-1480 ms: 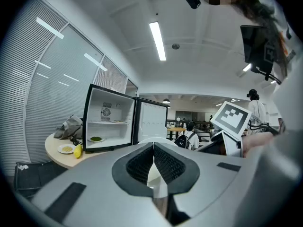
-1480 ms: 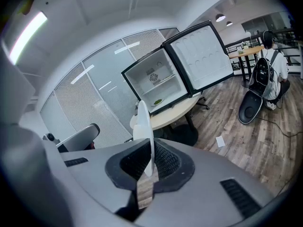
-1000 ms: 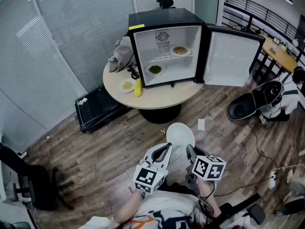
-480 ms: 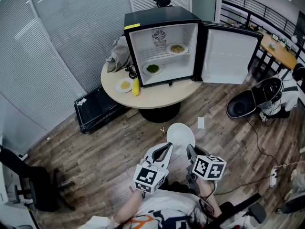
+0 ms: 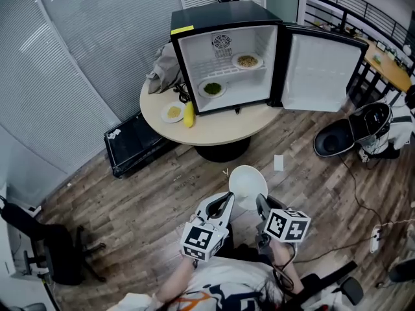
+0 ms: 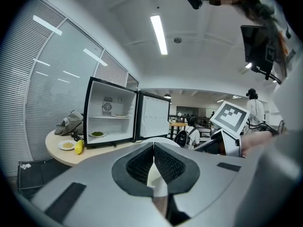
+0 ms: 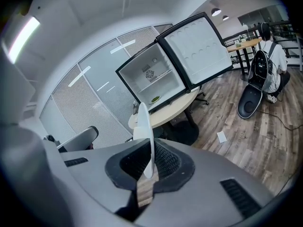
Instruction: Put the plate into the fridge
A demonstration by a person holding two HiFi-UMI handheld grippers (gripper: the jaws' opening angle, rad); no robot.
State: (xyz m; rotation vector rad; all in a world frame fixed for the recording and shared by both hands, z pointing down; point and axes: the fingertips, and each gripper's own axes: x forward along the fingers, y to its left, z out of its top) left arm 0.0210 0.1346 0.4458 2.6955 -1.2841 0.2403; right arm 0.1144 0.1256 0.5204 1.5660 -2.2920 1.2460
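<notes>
Plate [image 5: 248,183], white and bare, hangs above the wood floor [image 5: 162,193], well apart from the fridge. The round table [image 5: 220,129] carries the black fridge [image 5: 224,18], whose door stands wide open. The right claw [image 5: 260,203] is clamped on the plate's near rim. The left claw [image 5: 227,201] is closed on nothing, its tips just beside the plate's rim. Inside the fridge, one dish [image 5: 247,61] sits on the shelf and another [image 5: 213,88] below it.
</notes>
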